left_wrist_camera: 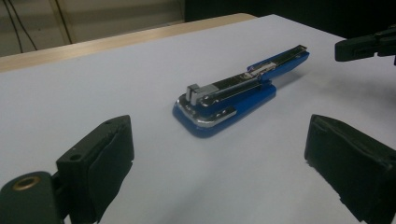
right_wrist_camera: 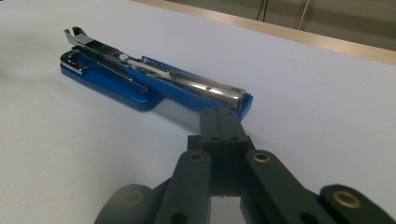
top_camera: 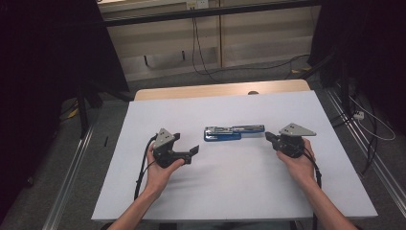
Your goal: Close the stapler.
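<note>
A blue stapler (top_camera: 233, 132) lies opened out flat near the middle of the white desk (top_camera: 230, 191), its chrome magazine arm swung away from the base so the whole thing forms 1 long line. That long axis runs side to side across the desk in the high view: the wide, rounded base end points toward the left gripper (top_camera: 194, 151), the narrow tip of the arm toward the right gripper (top_camera: 268, 136). In the right gripper view the 2 black jaws are pressed together with nothing between them, their tip just at the stapler's narrow end (right_wrist_camera: 243, 99); whether they touch it cannot be told. The left gripper's jaws stand wide apart and empty, aimed at the base end from near by in the left gripper view (left_wrist_camera: 205, 122). To handle the stapler well, the left jaws would best straddle the base squarely across its width before closing, while the right tip steadies the far end so the slim body does not pivot or slide on the smooth sheet.
</note>
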`<action>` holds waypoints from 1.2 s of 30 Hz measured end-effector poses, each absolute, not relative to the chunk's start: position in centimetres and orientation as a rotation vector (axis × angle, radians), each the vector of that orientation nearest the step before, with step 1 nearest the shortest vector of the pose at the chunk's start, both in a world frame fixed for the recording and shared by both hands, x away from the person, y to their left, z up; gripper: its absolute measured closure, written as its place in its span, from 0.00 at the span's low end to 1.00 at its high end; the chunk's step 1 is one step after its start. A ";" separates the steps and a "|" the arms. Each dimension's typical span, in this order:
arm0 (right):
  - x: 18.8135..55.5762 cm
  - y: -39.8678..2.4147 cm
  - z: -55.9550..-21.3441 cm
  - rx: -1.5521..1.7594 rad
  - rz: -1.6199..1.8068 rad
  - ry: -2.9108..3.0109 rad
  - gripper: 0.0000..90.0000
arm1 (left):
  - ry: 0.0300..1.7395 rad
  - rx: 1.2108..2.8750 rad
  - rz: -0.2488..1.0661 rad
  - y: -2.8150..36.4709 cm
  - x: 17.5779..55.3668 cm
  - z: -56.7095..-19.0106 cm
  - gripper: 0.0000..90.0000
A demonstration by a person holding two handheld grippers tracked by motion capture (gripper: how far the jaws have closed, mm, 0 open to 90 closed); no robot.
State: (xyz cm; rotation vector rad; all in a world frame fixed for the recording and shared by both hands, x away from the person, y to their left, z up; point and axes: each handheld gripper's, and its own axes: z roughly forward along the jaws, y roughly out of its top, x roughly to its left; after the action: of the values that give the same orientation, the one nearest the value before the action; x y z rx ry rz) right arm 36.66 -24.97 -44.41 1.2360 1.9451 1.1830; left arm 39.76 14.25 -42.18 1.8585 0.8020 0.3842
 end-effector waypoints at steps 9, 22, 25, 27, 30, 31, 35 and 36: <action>36.8 -25.1 -44.5 1.239 1.176 1.949 1.00 | 0.791 1.876 0.388 12.0 41.1 -41.9 0.23; 37.1 -24.7 -44.5 1.239 1.178 1.965 1.00 | 0.795 1.908 0.363 10.6 42.8 -42.6 0.57; 37.2 -24.7 -44.6 1.239 1.174 1.970 1.00 | 0.786 1.925 0.370 10.3 43.0 -42.9 0.68; 37.2 -24.7 -44.6 1.241 1.175 1.970 1.00 | 0.791 1.917 0.355 10.1 43.1 -43.0 0.76; 37.3 -24.7 -44.5 1.238 1.176 1.970 1.00 | 0.806 1.905 0.346 9.9 43.4 -43.0 0.84; 37.3 -24.7 -44.5 1.239 1.177 1.970 1.00 | 0.810 1.896 0.336 9.8 43.6 -43.0 0.87; 37.4 -24.7 -44.5 1.243 1.172 1.974 1.00 | 0.808 1.900 0.323 9.3 43.9 -43.1 0.97; 37.5 -24.7 -44.5 1.243 1.168 1.978 1.00 | 0.807 1.909 0.334 9.1 43.9 -43.1 0.99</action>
State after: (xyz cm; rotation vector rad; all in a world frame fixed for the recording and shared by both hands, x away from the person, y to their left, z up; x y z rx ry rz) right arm 37.51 -24.66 -44.50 1.2430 1.9778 1.1680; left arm 43.94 9.13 -43.09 1.9091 0.8067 0.3342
